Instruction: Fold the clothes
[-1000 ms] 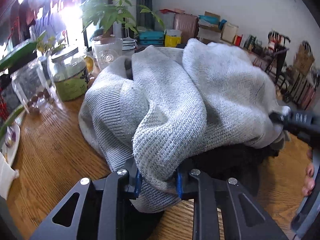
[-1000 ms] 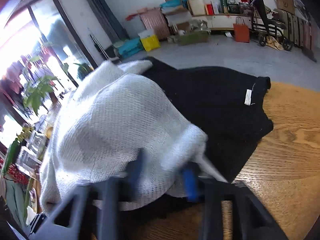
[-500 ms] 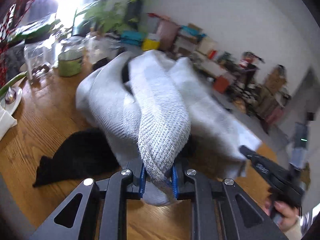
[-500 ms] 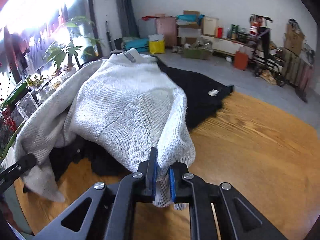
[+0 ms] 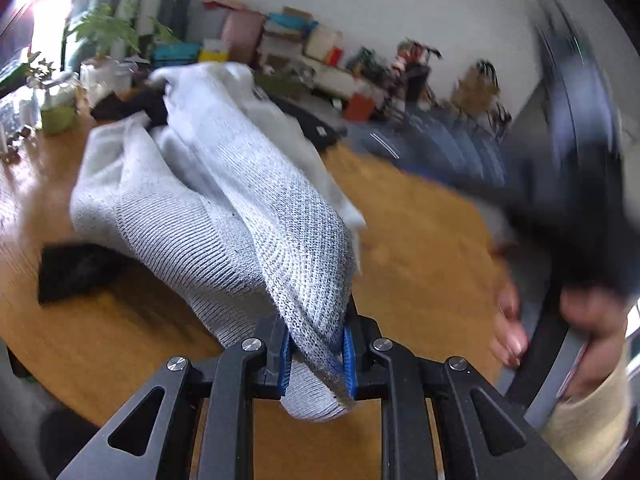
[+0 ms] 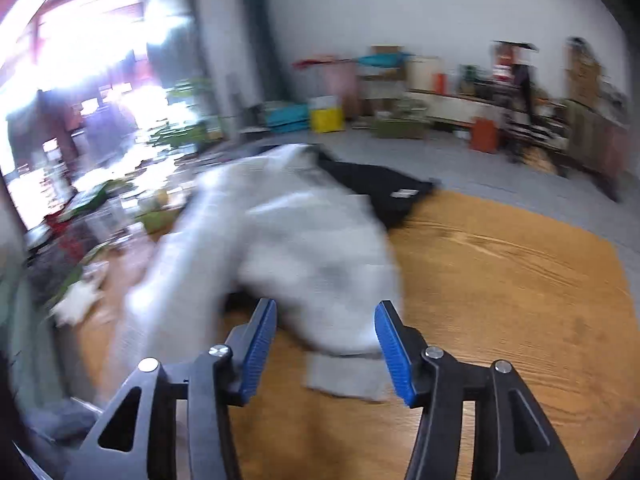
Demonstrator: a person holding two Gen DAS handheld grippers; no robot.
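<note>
Letting Go on the Right

Clamping a bunched fold of the grey knit sweater (image 5: 224, 208), the left gripper (image 5: 316, 356) lifts it off the wooden table (image 5: 420, 240). The right gripper (image 6: 326, 350), pinching a hem half a second ago, is now opening with nothing between its blue pads. A black garment (image 6: 384, 190) bears a white label, unreadable. The green-labelled jar (image 5: 58, 110) is too blurred to show contents.

I note a wooden table (image 6: 500, 280), a potted plant (image 5: 108, 32) and a green-labelled jar (image 5: 60, 108) at its far edge, and boxes (image 6: 384, 64) stacked along the back wall.
</note>
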